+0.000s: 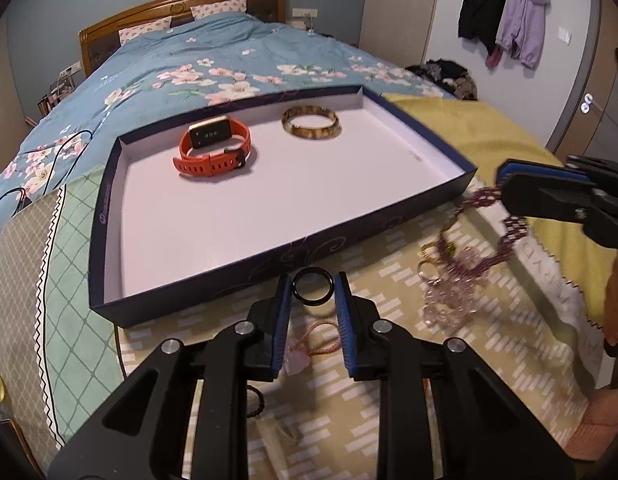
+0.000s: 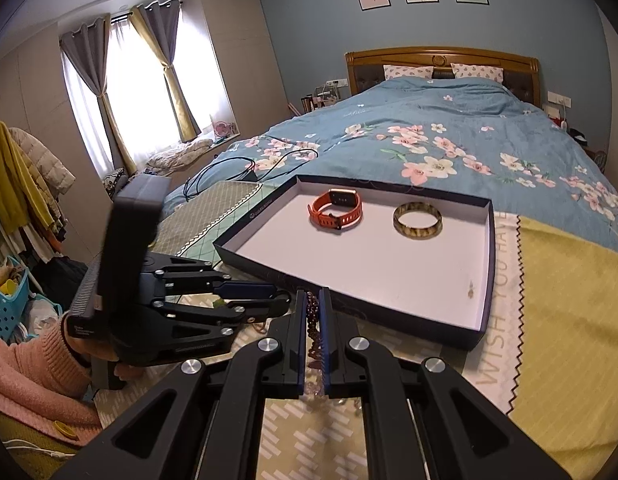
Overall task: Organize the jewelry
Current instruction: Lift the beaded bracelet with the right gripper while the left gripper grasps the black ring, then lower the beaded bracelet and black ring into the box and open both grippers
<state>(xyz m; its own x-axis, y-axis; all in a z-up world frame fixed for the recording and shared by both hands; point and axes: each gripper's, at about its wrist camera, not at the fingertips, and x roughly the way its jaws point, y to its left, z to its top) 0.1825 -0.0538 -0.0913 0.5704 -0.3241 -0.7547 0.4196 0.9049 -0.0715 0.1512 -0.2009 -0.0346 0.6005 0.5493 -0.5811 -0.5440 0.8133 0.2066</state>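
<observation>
Between my left gripper (image 1: 313,294) pads sits a black ring (image 1: 313,287), the jaws closed against its sides, just short of the near wall of the tray (image 1: 237,276). I see my right gripper (image 2: 313,312) clenched on a purple beaded necklace (image 2: 314,328), which hangs over the patterned cloth (image 1: 489,344). Inside the tray lie an orange watch (image 1: 215,148) and a mottled bangle (image 1: 311,123), apart.

A tray (image 1: 429,136) lies on the bed (image 1: 149,60), mid-frame. In it, the watch (image 1: 215,146) sits left of the bangle (image 1: 311,122). Below the tray's near wall, a ring (image 1: 313,286); lower right, the bead necklace (image 1: 469,256).
</observation>
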